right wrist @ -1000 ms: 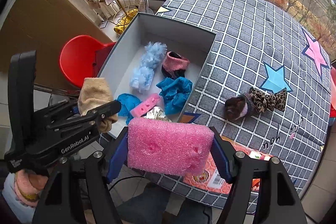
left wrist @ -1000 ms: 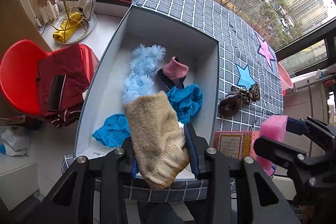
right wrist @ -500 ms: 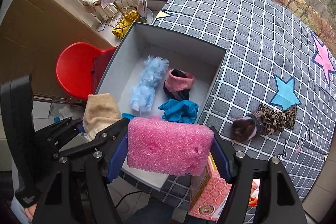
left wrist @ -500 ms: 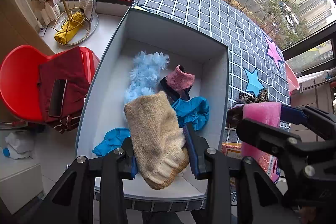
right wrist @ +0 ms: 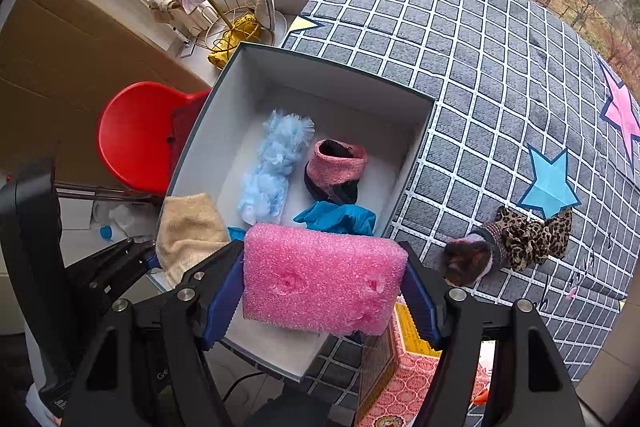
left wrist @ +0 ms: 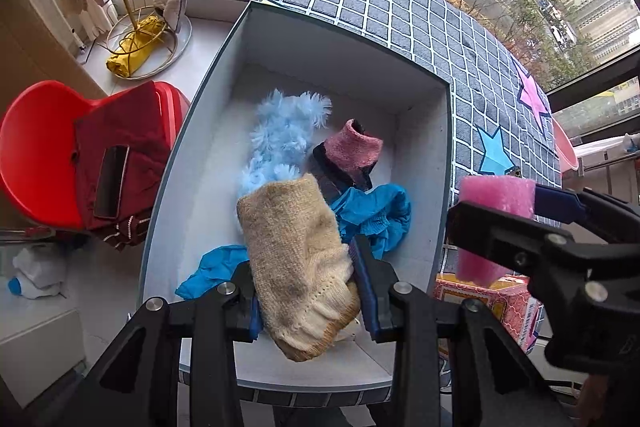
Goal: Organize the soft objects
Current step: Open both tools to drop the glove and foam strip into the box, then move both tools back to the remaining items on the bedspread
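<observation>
My left gripper (left wrist: pixel 308 291) is shut on a beige knitted sock (left wrist: pixel 294 259) and holds it above the near end of an open grey box (left wrist: pixel 446 163). My right gripper (right wrist: pixel 322 301) is shut on a pink foam sponge (right wrist: pixel 320 281), over the box's near right corner (right wrist: pixel 412 163). The box holds a fluffy light-blue item (left wrist: pixel 280 147), a pink-cuffed dark sock (left wrist: pixel 352 155) and blue cloths (left wrist: pixel 376 211). A leopard-print soft item (right wrist: pixel 512 247) lies on the checked tablecloth (right wrist: pixel 480 47) to the right of the box.
A pink patterned carton (right wrist: pixel 404 379) stands at the near table edge. A red chair (left wrist: pixel 36 155) with a dark red garment and a phone is left of the box. A wire rack (left wrist: pixel 136 27) with towels stands on the sill.
Both grippers have moved forward over the box with their loads. The box and its contents appear closer and more centred in both views.
</observation>
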Available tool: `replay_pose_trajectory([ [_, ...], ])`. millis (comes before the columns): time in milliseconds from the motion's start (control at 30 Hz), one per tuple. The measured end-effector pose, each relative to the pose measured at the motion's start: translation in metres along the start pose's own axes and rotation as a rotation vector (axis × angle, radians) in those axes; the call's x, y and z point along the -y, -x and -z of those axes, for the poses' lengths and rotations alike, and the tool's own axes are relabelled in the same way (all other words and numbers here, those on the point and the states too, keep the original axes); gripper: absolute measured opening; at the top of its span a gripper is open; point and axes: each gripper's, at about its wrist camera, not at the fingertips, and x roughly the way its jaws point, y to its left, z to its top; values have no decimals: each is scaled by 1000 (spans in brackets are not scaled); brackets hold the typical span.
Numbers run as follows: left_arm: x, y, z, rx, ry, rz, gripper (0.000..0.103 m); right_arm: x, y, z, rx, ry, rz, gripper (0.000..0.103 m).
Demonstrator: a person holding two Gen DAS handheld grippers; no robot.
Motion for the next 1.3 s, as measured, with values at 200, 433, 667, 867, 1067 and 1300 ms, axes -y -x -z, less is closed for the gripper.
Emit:
replay_pose_trajectory([
  [200,0,-1,0,0,4,1,43,-4,-4,-5,2,20,-9,73],
  [433,-2,-3,-1,-23,23,17,57,-3,-6,-11,8,36,-28,74],
  [667,-3,0,1,2,35,82,89,11,-1,-16,24,-33,-105,102],
  [867,0,6,-6,21,62,167,103,37,18,-18,42,-100,-145,102],
  [1067,25,14,-21,14,24,212,103,92,53,-17,79,-176,-120,102],
  [1300,73,8,-28,-46,-70,232,103,183,45,4,44,-366,-35,102],
])
